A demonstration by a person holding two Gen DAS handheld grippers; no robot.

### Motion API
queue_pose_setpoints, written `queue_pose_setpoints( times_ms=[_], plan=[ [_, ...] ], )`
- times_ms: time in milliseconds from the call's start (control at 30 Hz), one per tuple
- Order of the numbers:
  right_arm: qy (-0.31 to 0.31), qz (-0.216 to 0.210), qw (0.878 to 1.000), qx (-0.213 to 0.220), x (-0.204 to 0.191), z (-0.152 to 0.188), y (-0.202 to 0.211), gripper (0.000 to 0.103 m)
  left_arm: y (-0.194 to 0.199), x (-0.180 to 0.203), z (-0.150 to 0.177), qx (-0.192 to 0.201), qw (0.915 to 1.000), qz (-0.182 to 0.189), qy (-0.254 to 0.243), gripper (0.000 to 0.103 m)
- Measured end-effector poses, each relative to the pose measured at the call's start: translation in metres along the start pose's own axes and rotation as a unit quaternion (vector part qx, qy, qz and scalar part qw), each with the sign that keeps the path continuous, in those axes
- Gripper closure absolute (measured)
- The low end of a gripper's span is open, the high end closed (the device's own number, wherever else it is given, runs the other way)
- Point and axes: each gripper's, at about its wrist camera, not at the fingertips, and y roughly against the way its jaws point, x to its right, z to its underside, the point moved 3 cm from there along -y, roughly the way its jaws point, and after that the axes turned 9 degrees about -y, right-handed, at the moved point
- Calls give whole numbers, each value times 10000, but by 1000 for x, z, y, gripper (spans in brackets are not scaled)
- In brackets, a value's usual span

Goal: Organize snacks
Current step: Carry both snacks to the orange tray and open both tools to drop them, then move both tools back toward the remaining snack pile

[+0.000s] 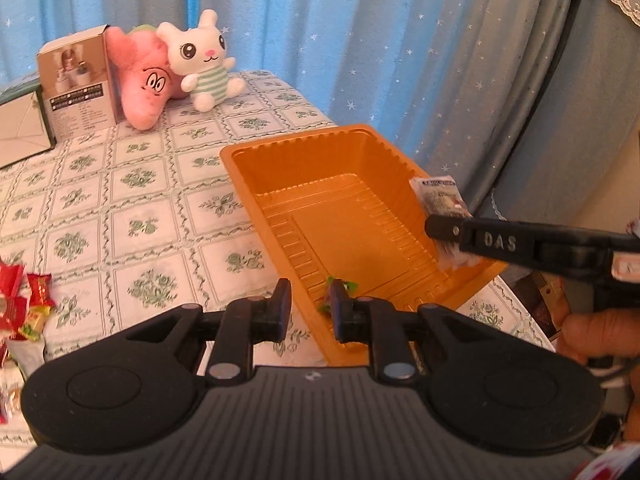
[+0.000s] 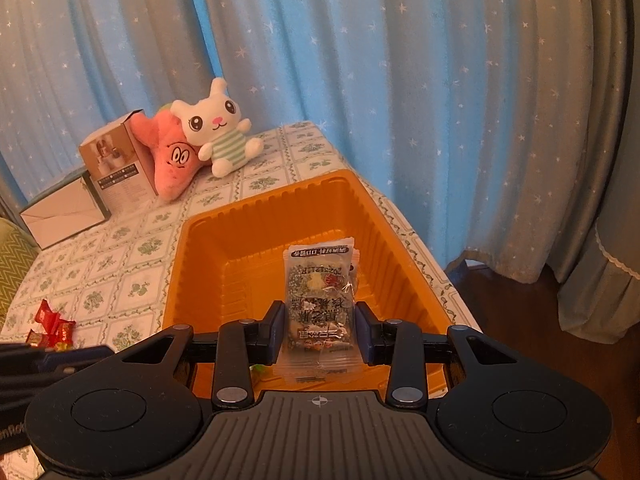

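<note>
An orange plastic tray (image 1: 256, 168) stands on the table's right side; it also shows in the right wrist view (image 2: 192, 240). A small green-wrapped candy (image 1: 344, 286) lies in its near corner. My left gripper (image 1: 310, 312) is open and empty just over the tray's near left rim. My right gripper (image 2: 320, 332) holds a clear grey-printed snack packet (image 2: 318, 288) between its fingers over the tray; the packet (image 1: 440, 196) also shows in the left wrist view. Red-wrapped snacks (image 1: 24, 304) lie in a pile at the table's left edge and show in the right wrist view (image 2: 52, 324).
A patterned tablecloth (image 1: 132, 200) covers the table. At the back stand a brown box (image 1: 76, 80), a white box (image 1: 20, 128), a pink plush (image 1: 144, 80) and a white bunny plush (image 1: 200, 60). Blue starred curtains (image 1: 360, 40) hang behind.
</note>
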Motion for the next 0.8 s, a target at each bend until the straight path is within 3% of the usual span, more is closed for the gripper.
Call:
queue_pose_setpoints(
  times_ms=[333,800],
  plan=[
    [-149,-101,9998,34,-4,2,6,64,21,-9,20,7,9998,-78,175,80],
    [102,-226,9997,-91,-45,58,71,63,82,-36,52,101,9978,-454,478,79]
  ],
)
